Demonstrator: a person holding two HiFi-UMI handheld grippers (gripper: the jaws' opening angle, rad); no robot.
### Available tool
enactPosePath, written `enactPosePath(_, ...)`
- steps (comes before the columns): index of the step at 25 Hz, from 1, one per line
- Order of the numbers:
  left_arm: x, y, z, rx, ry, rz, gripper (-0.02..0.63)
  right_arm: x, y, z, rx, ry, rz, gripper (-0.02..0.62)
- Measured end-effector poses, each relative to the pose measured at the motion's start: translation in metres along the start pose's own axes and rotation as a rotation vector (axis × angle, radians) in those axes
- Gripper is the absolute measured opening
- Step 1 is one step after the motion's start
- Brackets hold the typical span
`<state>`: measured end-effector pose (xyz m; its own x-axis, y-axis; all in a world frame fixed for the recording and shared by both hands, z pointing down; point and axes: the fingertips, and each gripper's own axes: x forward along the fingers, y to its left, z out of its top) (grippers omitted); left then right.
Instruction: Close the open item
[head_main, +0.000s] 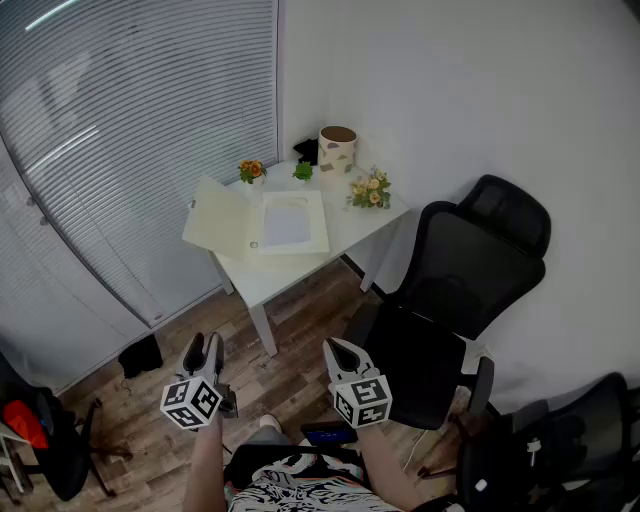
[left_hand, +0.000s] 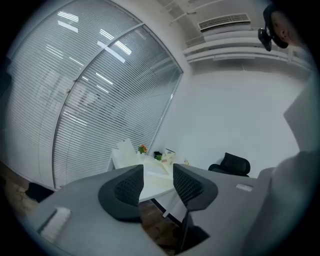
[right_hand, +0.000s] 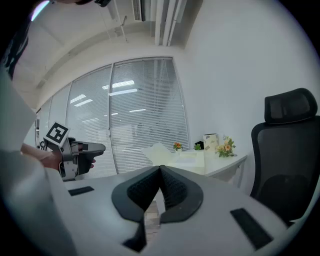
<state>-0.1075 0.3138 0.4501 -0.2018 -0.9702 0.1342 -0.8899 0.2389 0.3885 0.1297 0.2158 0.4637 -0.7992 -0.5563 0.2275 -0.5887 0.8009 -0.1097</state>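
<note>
An open cream folder (head_main: 258, 224) lies on the small white table (head_main: 352, 230) by the window, its left cover hanging past the table edge, a white sheet inside. The same folder (right_hand: 172, 153) shows far off in the right gripper view and the folder (left_hand: 150, 172) shows between the jaws in the left gripper view. My left gripper (head_main: 203, 350) is held low over the wood floor, well short of the table, jaws open and empty. My right gripper (head_main: 340, 353) is beside it, jaws shut with nothing in them.
On the table's back stand a patterned cylinder (head_main: 337, 150), two small potted plants (head_main: 252, 170) and a flower bunch (head_main: 370, 190). A black office chair (head_main: 455, 290) stands right of the table, another chair (head_main: 560, 440) at lower right. Blinds (head_main: 120, 130) cover the window on the left.
</note>
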Motion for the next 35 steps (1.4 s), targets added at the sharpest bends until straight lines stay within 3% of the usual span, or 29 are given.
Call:
enactPosePath(8,-0.008,0.012,0.002,-0.046,-0.01,0.023,0.169,-0.004,0.007,0.0,-0.036,0.016,0.003,0.003)
enactPosePath(21,0.007,0.037,-0.007,-0.09,0.003,0.071,0.169,0.017,-0.018,-0.013,-0.017,0.05,-0.041,0.003)
enactPosePath(26,0.05,0.058,-0.016,-0.093,0.017,0.1,0.163,0.056,-0.041,-0.02,-0.027,0.079,-0.042,0.003)
enactPosePath(35,0.174,0.094,-0.013,-0.126,0.079,0.128,0.158,0.148,-0.109,-0.013,-0.038,0.149,-0.081,0.003)
